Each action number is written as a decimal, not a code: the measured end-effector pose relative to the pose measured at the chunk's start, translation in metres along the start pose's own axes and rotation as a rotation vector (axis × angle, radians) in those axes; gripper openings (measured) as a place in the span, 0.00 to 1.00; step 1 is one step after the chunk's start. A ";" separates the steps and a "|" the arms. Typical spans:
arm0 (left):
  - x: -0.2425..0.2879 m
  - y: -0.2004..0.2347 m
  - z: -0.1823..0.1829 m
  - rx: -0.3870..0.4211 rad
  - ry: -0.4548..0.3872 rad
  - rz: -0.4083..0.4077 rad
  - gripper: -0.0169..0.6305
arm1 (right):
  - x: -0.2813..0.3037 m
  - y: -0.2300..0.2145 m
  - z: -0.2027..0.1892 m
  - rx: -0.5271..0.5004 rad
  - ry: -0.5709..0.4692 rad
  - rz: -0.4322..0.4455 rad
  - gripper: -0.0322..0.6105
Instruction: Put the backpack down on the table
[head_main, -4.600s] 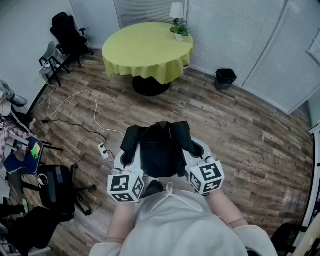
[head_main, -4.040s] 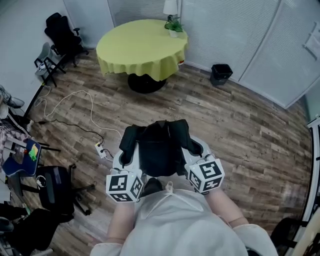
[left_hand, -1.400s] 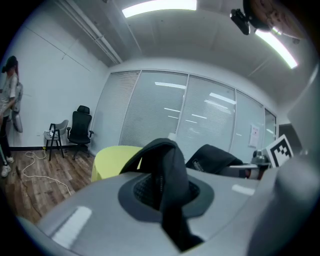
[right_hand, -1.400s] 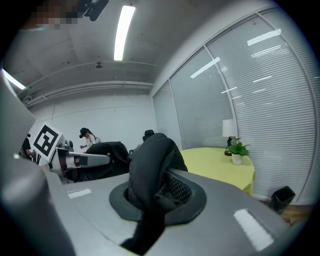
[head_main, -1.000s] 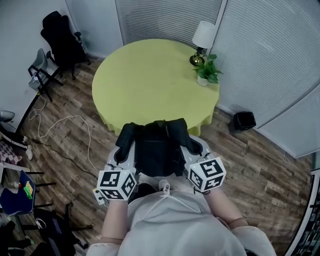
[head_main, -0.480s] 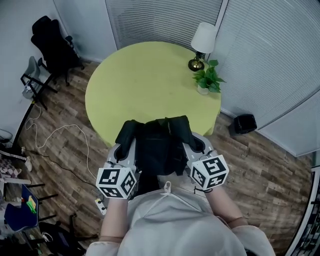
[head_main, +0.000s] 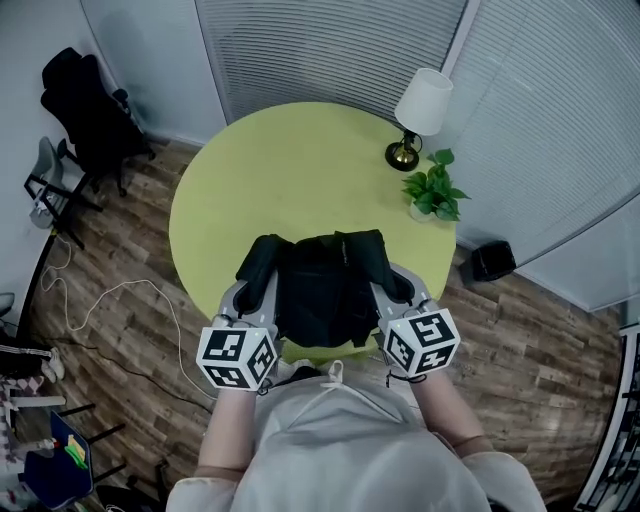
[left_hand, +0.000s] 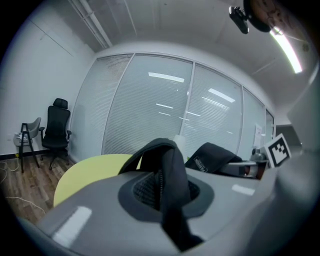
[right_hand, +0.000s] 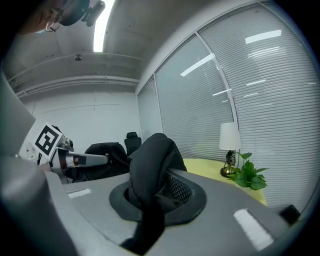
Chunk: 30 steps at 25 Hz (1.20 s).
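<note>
Yellow-green cloth covers the round table (head_main: 290, 170) below me, with a lamp (head_main: 420, 105) and a potted plant (head_main: 434, 195) near its far right edge. My left fingers (left_hand: 95, 212) are clenched on the backpack's left strap (left_hand: 169, 167), and my right fingers (right_hand: 240, 212) on the right strap (right_hand: 150, 167). Between them the black backpack (head_main: 322, 288) hangs over the table's near edge. Whether it touches the cloth I cannot tell.
</note>
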<state>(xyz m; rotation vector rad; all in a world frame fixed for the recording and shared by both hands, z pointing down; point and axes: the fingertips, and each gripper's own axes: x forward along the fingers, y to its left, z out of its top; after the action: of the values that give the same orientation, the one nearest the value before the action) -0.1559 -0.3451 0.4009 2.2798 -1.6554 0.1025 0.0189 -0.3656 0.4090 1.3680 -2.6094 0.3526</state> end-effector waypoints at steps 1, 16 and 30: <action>0.008 0.010 0.004 0.003 0.001 -0.005 0.08 | 0.012 -0.001 0.003 0.000 -0.001 -0.007 0.11; 0.119 0.116 0.020 0.012 0.046 -0.037 0.08 | 0.152 -0.019 0.014 -0.010 0.049 -0.083 0.11; 0.172 0.142 -0.010 0.027 0.116 -0.041 0.08 | 0.198 -0.048 -0.015 -0.012 0.114 -0.115 0.11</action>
<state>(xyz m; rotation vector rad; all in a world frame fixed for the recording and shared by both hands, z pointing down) -0.2316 -0.5383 0.4830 2.2798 -1.5570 0.2444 -0.0523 -0.5433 0.4816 1.4415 -2.4256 0.3857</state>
